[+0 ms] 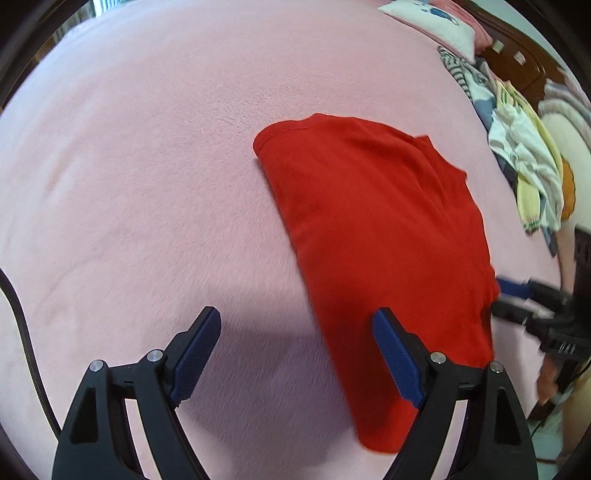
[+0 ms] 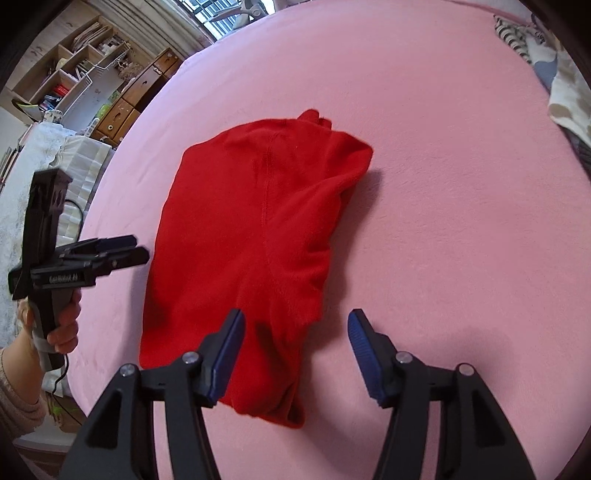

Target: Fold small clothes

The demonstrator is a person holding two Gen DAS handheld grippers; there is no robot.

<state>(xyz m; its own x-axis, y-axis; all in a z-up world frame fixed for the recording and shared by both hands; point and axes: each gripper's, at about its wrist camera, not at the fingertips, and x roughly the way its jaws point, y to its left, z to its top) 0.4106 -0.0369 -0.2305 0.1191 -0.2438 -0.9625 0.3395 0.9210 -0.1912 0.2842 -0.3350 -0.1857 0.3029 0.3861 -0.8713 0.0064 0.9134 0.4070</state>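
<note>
A red garment (image 1: 373, 229) lies folded into a long, narrow shape on the pink blanket (image 1: 140, 155). My left gripper (image 1: 295, 317) hovers open over the garment's near left edge; its right finger is above the red cloth and its left finger is above bare blanket. In the right wrist view the same red garment (image 2: 255, 236) lies lumpy on the blanket (image 2: 454, 206), and my right gripper (image 2: 295, 317) stands open over its near end, pads clear of the cloth. Each gripper shows in the other view: the right gripper (image 1: 502, 297) at the garment's right edge, the left gripper (image 2: 140, 249) held by a hand at its left.
A heap of mixed clothes (image 1: 524, 166) lies along the bed's right side by a white pillow (image 1: 432, 26) and a wooden headboard (image 1: 517, 62). More clothes (image 2: 557, 81) sit at the upper right. Shelves and drawers (image 2: 110, 88) stand beyond the bed's left edge.
</note>
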